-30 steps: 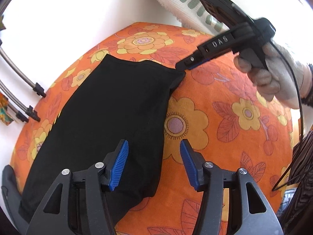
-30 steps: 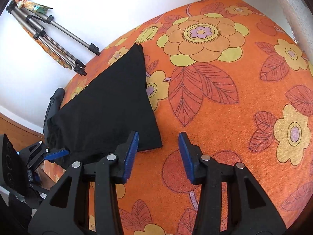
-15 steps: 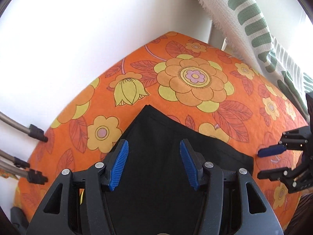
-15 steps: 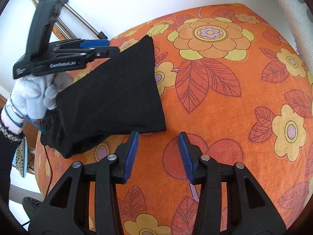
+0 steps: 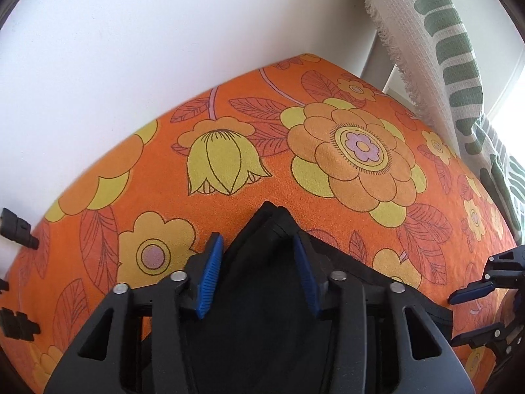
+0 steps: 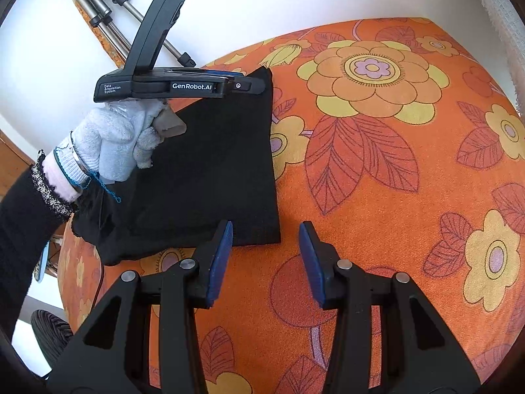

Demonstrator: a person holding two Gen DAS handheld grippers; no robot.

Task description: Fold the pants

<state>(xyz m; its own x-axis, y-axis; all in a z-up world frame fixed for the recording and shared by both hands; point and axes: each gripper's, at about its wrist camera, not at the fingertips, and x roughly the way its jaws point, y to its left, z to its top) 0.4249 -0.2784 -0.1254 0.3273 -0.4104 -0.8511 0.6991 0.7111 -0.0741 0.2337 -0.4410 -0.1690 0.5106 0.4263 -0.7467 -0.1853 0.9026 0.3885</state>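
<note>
Black folded pants [image 6: 210, 170] lie on the orange floral cloth [image 6: 377, 197], left of centre. Left gripper [image 5: 259, 262] hangs over their far corner, jaws spread, blue pads [image 5: 210, 275] flanking the fabric, nothing pinched. Right gripper [image 6: 265, 256] released too, just past the near right corner. Tripod legs [image 6: 108, 10] far left by the wall.

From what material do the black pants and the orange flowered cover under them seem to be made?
The black pants look like a soft matte knit or cotton: no shine, limp folded layers at the corner. The orange flowered cover looks like short-pile terry or velour, with a fine grainy nap and printed flowers. Neither is certain from sight alone.
</note>
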